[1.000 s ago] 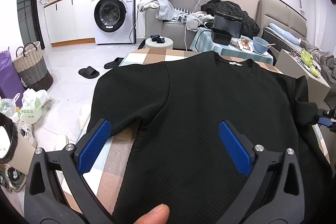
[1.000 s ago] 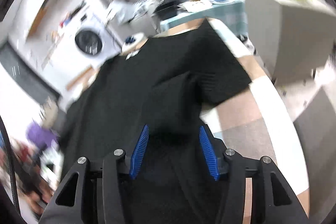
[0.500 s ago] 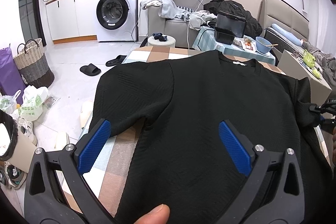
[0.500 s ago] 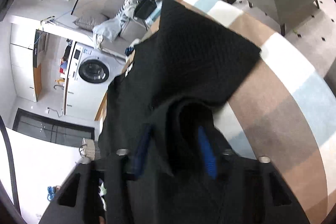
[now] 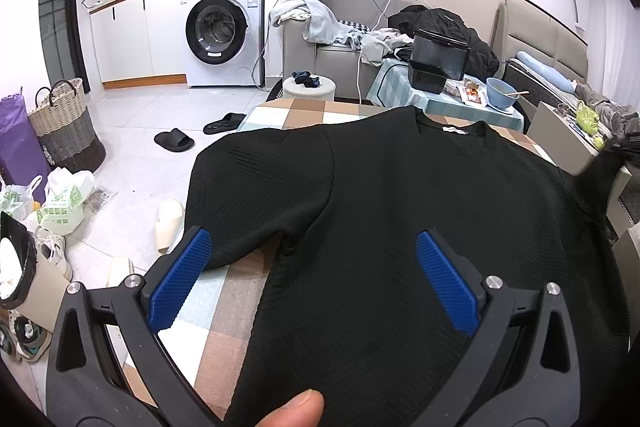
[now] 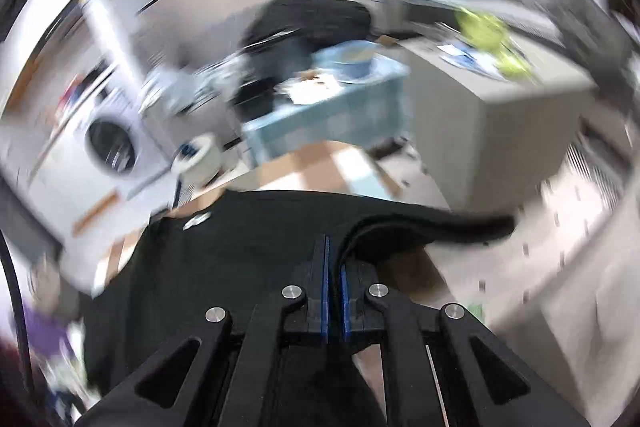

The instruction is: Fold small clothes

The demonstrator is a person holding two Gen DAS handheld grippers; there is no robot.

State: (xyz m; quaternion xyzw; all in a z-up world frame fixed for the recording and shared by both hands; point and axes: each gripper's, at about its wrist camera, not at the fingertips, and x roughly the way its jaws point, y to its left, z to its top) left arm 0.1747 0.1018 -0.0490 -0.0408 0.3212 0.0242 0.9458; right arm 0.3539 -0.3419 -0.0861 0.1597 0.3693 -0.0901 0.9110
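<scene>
Left wrist view: black top (image 5: 400, 211) spread flat and face up across the checkered desk (image 5: 236, 307), neckline at the far end, hem nearest the camera. Left gripper (image 5: 312, 279) hovering over the near half of the garment, fingers (image 5: 180, 279) spread wide, nothing between them. Near-side sleeve lying just ahead of the left-hand finger, its cuff edge reaching that finger's tip, bare desk showing below it. Body of the top filling the space between and beyond both fingers. Far sleeve at the right edge lifted off the desk, blurred, so no telling exactly how high. No fold line anywhere on the body yet.

Right wrist view: heavily blurred by motion, background mostly unreadable. Right gripper (image 6: 334, 283) with fingers pressed nearly together, clamped on a pinch of black fabric; a rolled edge of the sleeve (image 6: 432, 227) curving out to the right of the fingertips and hanging clear of the desk. Rest of the top lying to the left of and beyond the fingers, neck label (image 6: 196, 221) visible past them.

Judged from this: very early in the fold. Spreading and smoothing apparently done; first sleeve fold only just started, with the sleeve raised but not laid over the body. Remaining, by the look of it: landing that sleeve, folding the other sleeve in, then doubling the body hem to neck. Other small clothes, if any, not identifiable here.
</scene>
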